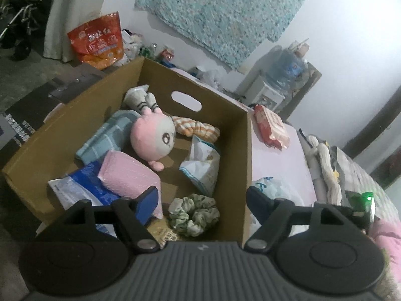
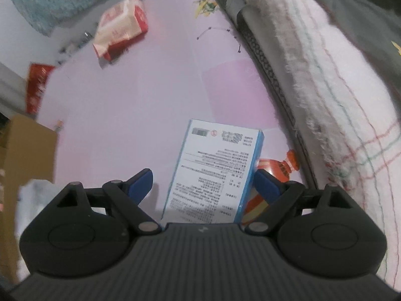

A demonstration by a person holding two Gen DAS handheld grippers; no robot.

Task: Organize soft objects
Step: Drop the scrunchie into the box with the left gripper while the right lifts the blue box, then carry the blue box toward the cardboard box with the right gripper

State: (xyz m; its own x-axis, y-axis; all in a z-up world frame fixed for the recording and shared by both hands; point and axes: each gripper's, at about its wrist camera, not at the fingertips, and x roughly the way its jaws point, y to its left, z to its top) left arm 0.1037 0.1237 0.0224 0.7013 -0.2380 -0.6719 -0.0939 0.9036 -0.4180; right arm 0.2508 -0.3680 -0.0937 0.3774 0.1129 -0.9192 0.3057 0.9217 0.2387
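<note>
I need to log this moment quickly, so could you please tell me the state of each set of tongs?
Left tongs: open, holding nothing, over the cardboard box.
Right tongs: open around the blue-edged box, not gripping it.

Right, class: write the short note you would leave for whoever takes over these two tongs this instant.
Left tongs: open, empty, over the near end of the cardboard box.
Right tongs: open, pointing down at a blue-edged white box on the pink sheet; the pads do not press on it.
Done: already in the cardboard box are the pink plush toy, green scrunchie, orange striped cloth, pink folded cloth and some packets.
Left: the red-and-white packet still lies on the sheet, as does an orange-capped bottle beside the white box.
</note>
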